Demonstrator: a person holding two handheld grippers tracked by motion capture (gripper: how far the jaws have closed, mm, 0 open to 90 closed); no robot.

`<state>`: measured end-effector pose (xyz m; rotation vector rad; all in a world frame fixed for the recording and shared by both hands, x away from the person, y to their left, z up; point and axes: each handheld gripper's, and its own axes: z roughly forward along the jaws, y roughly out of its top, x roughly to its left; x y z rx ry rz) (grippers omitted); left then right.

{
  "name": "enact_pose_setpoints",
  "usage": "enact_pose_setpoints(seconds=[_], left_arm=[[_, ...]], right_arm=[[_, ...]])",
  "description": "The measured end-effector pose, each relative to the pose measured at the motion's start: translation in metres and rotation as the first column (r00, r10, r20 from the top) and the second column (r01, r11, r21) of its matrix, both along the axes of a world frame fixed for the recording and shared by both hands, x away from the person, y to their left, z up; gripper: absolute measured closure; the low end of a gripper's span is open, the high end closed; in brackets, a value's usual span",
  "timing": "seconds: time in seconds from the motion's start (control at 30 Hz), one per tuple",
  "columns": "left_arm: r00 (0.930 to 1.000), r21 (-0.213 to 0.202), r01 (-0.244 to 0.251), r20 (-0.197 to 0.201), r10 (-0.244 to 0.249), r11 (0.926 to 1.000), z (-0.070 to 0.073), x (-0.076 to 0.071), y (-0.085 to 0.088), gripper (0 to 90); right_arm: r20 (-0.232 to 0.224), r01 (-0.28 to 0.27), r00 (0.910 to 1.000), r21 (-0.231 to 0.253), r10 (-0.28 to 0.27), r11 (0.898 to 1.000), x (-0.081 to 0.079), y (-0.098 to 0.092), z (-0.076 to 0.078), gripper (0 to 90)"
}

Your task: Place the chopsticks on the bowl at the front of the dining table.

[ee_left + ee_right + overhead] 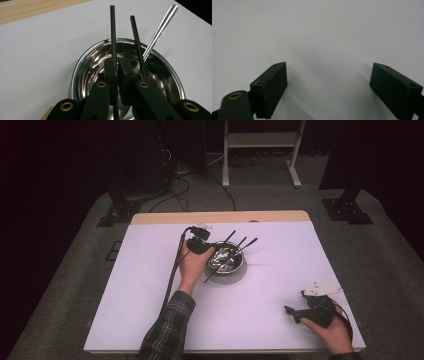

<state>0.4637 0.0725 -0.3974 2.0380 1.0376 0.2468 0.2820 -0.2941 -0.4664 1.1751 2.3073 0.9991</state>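
Over the steel bowl: left tool, jaws nearly closed, pinching one black chopstick. On the counter: right tool, jaws wide, empty.

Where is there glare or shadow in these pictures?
Left gripper view: bright reflections streak the inside of the steel bowl and the silver handle. Right gripper view: soft shadows fall on the table beside the open jaws. High view: dark surroundings, evenly lit tabletop.

High view above near edge, looking forward over white table, left gripper view close on steel bowl
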Motion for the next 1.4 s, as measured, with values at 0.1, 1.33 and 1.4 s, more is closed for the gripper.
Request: enact_pose_setpoints(seconds=[0.1, 1.33, 1.4], left_arm=[[1.0000, 0.011, -0.005, -0.002, 0.005, 0.9999, -0.002, 0.003, -0.001, 86.4], [0.9985, 0.020, 0.001, 0.055, -0.003, 0.9998, 0.012, -0.014, 0.013, 39.2], [0.9983, 0.025, -0.007, 0.058, 0.005, 0.9997, 0.013, -0.018, 0.019, 36.9]], right_arm=[[0.000, 0.000, 1.0000, 0.000, 0.000, 1.000, 0.000, 0.000, 0.000, 12.7], [0.000, 0.000, 1.0000, 0.000, 0.000, 1.000, 0.000, 0.000, 0.000, 12.7], [0.000, 0.000, 1.0000, 0.000, 0.000, 1.000, 0.000, 0.000, 0.000, 12.7]])
